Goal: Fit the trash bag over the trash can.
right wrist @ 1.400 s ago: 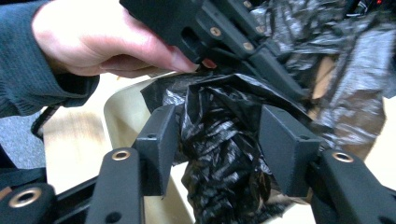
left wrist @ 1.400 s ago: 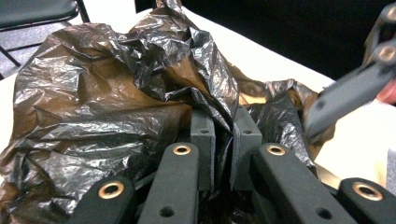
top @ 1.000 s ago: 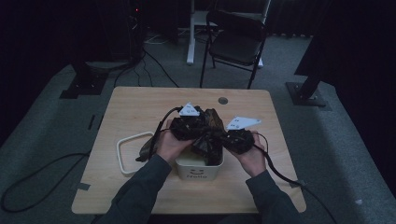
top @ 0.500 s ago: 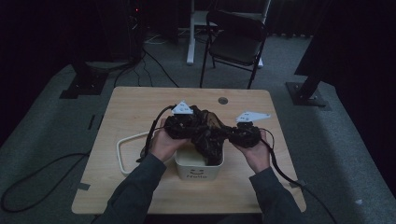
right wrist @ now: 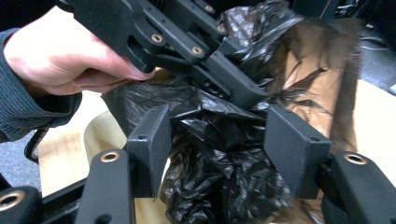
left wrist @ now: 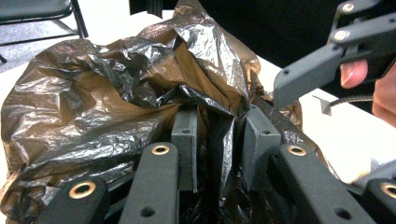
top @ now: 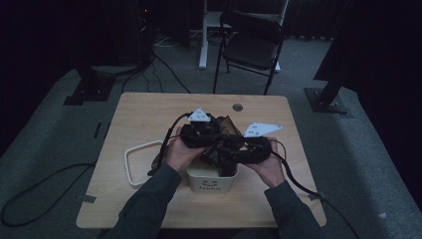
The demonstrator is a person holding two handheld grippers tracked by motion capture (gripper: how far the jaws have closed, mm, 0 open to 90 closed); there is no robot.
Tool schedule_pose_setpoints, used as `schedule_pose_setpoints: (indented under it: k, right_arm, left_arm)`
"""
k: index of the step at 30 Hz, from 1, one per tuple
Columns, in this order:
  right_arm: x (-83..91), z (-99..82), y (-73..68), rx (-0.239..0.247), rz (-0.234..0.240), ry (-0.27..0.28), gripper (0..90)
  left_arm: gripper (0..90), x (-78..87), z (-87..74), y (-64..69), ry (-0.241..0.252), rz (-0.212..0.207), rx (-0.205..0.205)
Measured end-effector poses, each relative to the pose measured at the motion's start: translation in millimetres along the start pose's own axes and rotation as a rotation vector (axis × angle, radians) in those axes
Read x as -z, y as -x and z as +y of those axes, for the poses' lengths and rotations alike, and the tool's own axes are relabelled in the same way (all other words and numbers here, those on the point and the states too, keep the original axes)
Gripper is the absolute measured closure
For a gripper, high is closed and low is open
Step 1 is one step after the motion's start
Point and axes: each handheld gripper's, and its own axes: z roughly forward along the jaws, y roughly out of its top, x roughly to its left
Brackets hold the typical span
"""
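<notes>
While both hands work above the small white bin (top: 211,180) at the near middle of the worktop (top: 144,117), the items stand thus. Item 1: black plastic bag (left wrist: 107,93), crumpled, bunched over the bin's mouth, not yet lining it. Item 2: left gripper (left wrist: 218,140), clamped on a fold of the bag. Item 3: right gripper (right wrist: 217,140), jaws just opened wide, film between them but unpressed. Item 4: white loop (top: 142,164), lying left of the bin. Recommended handling: retake the opposite hem with the right, draw both edges apart, and seat them over the rim without tearing.
</notes>
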Motion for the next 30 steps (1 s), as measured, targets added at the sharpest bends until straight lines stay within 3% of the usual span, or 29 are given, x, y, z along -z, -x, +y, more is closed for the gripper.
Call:
schedule_pose_setpoints:
  k: [1,4,6,12,15,21,24,30]
  right_arm:
    - [-2.8,-0.1,-0.3,-0.002,-0.005,-0.014,47.2]
    - [-11.0,-0.3,0.3,-0.004,-0.05,-0.063,77.5]
    - [-14.0,-0.4,2.8,-0.027,-0.085,-0.084,90.0]
    - [-9.9,-2.5,15.9,-0.093,-0.191,-0.095,90.0]
    - [-6.7,-4.1,25.0,-0.136,-0.218,-0.095,90.0]
    - [-6.4,-8.8,37.3,-0.197,-0.253,-0.114,90.0]
    - [-8.3,-12.0,41.7,-0.226,-0.262,-0.123,90.0]
    - [-9.5,-10.8,42.5,-0.234,-0.258,-0.132,90.0]
  left_arm:
    - [71.0,-0.1,0.1,-0.1,0.003,-0.002,0.003]
    - [71.0,0.2,0.4,-0.2,0.007,-0.001,0.008]
    - [70.6,1.0,0.1,-0.4,0.005,0.001,0.005]
    - [60.6,8.7,-1.1,-2.9,0.011,0.012,0.003]
    - [58.3,16.3,-2.4,-3.3,0.021,0.013,-0.004]
    - [56.7,33.5,-5.8,-3.3,0.03,0.012,-0.016]
    - [56.2,44.5,-11.1,-6.1,0.032,0.03,-0.02]
    - [54.3,54.0,-20.0,-16.3,0.044,0.023,0.023]
